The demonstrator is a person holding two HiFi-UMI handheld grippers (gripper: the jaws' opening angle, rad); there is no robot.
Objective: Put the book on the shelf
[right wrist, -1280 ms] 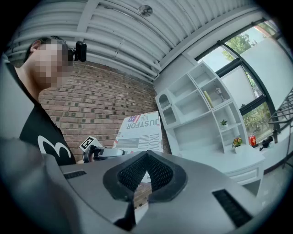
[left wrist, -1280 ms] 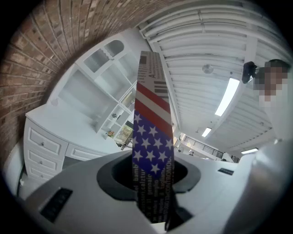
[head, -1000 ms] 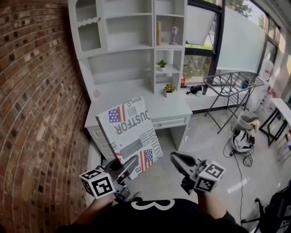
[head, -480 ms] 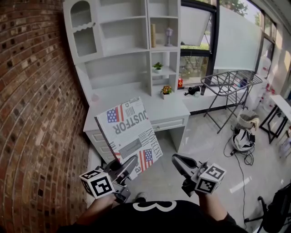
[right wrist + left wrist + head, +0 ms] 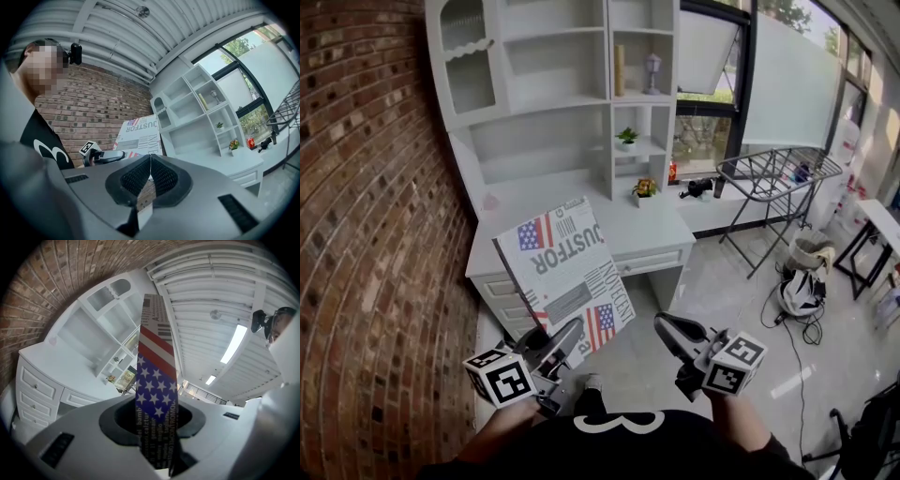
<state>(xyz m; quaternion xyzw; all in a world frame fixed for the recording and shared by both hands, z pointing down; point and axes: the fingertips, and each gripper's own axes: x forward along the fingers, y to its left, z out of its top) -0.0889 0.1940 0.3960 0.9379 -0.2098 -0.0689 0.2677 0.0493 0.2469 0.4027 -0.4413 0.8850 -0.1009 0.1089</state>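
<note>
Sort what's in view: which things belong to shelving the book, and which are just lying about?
Job: book, clamped in the left gripper; white shelf unit.
Lying about: drying rack, potted plant, bag on the floor.

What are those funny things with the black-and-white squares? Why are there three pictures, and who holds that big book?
A person holds two hand tools called grippers; the checkered cubes are part of them. One picture comes from a camera on the person's head, looking down. The other two come from cameras riding on each gripper. The left gripper pinches a large book with flags on its cover. The right gripper holds nothing; its fingers are pressed together. Ahead stands a white desk with a small flowerpot, below white shelves.
</note>
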